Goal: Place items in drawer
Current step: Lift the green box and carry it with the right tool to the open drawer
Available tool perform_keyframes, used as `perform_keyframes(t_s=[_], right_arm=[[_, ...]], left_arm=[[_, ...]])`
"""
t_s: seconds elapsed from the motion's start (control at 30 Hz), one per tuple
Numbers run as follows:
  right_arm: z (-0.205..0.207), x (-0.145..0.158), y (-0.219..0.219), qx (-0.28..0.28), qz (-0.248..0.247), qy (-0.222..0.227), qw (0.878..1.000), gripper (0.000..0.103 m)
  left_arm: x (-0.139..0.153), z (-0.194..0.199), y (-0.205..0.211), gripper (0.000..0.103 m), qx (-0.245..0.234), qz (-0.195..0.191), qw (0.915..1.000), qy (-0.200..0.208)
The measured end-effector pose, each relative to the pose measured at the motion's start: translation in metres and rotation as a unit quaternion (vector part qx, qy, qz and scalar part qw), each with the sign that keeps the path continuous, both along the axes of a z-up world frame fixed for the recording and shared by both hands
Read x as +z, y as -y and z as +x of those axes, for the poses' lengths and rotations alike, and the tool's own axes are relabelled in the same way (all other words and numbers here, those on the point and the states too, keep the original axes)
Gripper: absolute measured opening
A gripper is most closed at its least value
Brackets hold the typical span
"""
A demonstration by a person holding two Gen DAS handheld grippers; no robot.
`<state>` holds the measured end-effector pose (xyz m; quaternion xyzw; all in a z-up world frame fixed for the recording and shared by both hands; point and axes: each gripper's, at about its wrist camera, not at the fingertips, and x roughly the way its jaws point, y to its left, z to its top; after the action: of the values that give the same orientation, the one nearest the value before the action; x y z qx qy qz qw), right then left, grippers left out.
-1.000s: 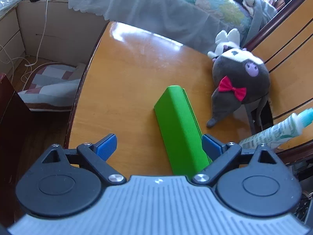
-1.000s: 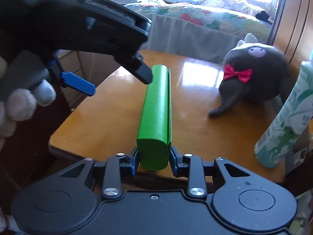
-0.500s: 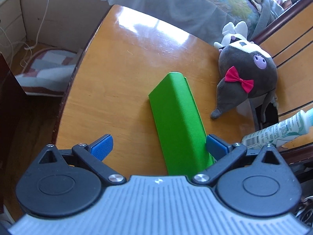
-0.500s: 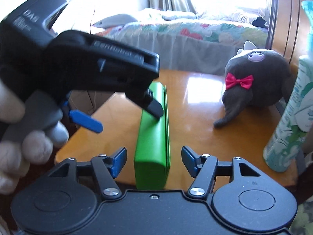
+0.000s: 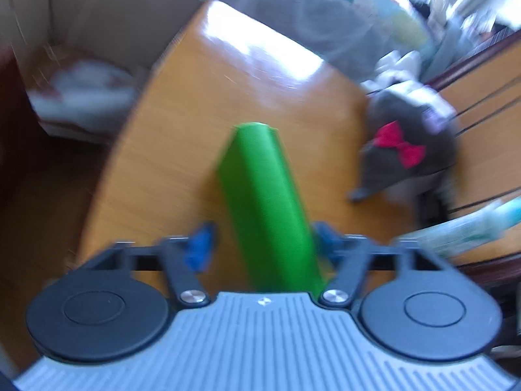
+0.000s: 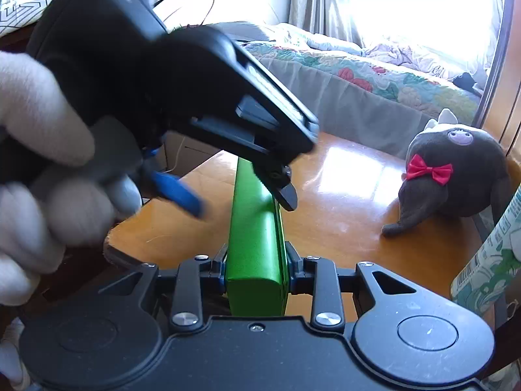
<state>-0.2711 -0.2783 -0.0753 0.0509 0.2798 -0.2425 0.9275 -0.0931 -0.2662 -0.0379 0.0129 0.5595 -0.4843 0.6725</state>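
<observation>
A long green case (image 6: 255,244) lies on the wooden table top (image 6: 342,202), its near end at the front edge. My right gripper (image 6: 256,275) is shut on that near end, with a pad on each side. My left gripper (image 5: 263,244) straddles the same green case (image 5: 263,195) from above; its jaws stand narrowed around the case, with a small gap at the left blue pad (image 5: 200,249). The left wrist view is blurred. In the right wrist view the left gripper (image 6: 241,198) hangs over the case, held by a gloved hand (image 6: 42,169).
A dark grey plush toy with a red bow (image 6: 456,176) sits at the table's right rear. A green-patterned bottle (image 6: 491,260) stands at the right edge. A bed (image 6: 358,75) lies beyond the table. A wooden panel (image 5: 482,114) rises on the right.
My right gripper, open half a second ago, has shut on the green case's near end. My left gripper has narrowed its jaws and shifted right, so the case lies between them.
</observation>
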Motion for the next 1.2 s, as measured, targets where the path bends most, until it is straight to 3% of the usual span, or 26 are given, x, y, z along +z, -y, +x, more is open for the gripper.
perform_keyframes(t_s=[0.23, 0.4, 0.7, 0.93, 1.1, 1.2], right_arm=[[0.000, -0.005, 0.005, 0.001, 0.013, 0.022, 1.000, 0.041], [0.002, 0.002, -0.006, 0.027, 0.043, 0.025, 0.998, 0.037], [0.039, 0.031, -0.056, 0.099, 0.020, 0.023, 0.995, 0.037], [0.102, 0.049, -0.118, 0.187, 0.025, 0.035, 0.981, 0.037], [0.155, 0.050, -0.150, 0.238, 0.042, 0.038, 0.970, 0.037], [0.183, 0.046, -0.169, 0.267, 0.044, 0.035, 0.962, 0.035]], left_arm=[[0.007, -0.009, -0.006, 0.045, -0.002, 0.002, 0.9993, 0.038], [0.012, -0.006, -0.022, 0.046, 0.002, 0.024, 0.9980, 0.058], [0.035, 0.042, -0.103, 0.046, 0.088, -0.009, 0.9952, 0.042], [0.055, 0.098, -0.188, 0.047, 0.177, -0.002, 0.9811, 0.077], [0.047, 0.146, -0.237, 0.047, 0.245, -0.009, 0.9662, 0.080], [0.037, 0.167, -0.252, 0.047, 0.269, 0.010, 0.9584, 0.096]])
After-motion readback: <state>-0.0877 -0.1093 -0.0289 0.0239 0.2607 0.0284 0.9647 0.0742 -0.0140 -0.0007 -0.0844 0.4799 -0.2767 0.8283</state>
